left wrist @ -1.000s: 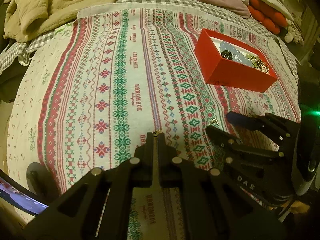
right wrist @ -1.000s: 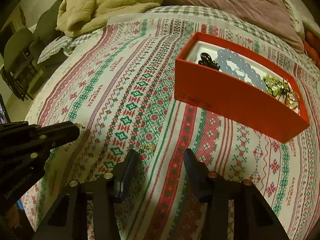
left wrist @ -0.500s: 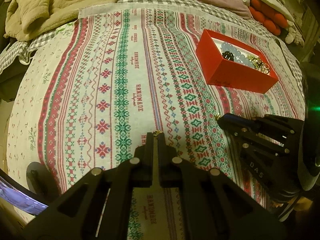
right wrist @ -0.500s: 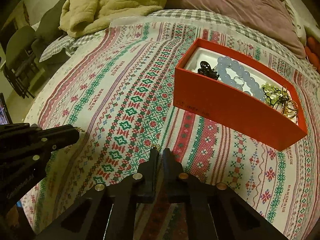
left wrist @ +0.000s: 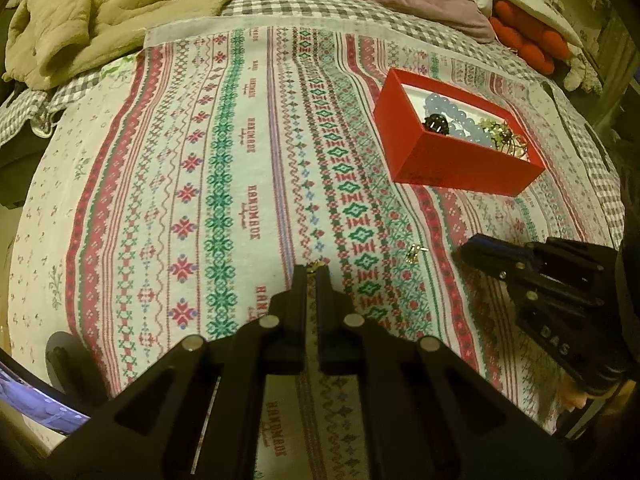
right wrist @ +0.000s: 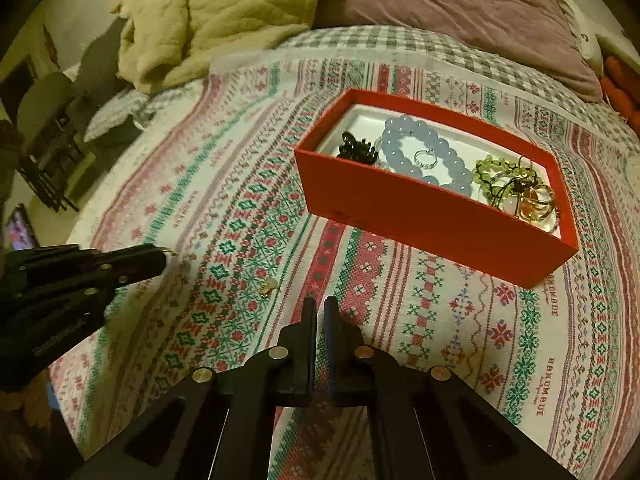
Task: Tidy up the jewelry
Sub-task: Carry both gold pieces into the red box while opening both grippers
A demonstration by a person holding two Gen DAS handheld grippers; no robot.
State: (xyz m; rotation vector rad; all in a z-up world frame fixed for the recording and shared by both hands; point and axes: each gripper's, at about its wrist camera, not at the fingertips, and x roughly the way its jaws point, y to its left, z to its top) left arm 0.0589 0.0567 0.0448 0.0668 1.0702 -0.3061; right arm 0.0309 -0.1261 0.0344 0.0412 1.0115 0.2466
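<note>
One red cardboard box (right wrist: pixel 436 216) sits on the woven patterned cloth (left wrist: pixel 224 184), holding a pale-blue bead bracelet (right wrist: pixel 424 152). Left gripper (left wrist: pixel 316 270) pinches a gold earring (left wrist: pixel 316 266); right gripper (right wrist: pixel 318 304) is closed, empty; another earring (right wrist: pixel 267 288) lies nearby.

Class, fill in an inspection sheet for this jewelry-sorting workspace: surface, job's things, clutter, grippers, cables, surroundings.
Surface: patterned cloth spread over a bed.
Job's things: red box holds blue bead bracelet, green beads, black piece; small gold item lies loose outside it.
Clutter: beige blanket, purple pillow at the far end.
Grippers: left gripper shut on tiny gold piece; right gripper shut, nothing seen held.
Cables: nothing seen.
Surroundings: dim room, red cushions beyond the bed.
</note>
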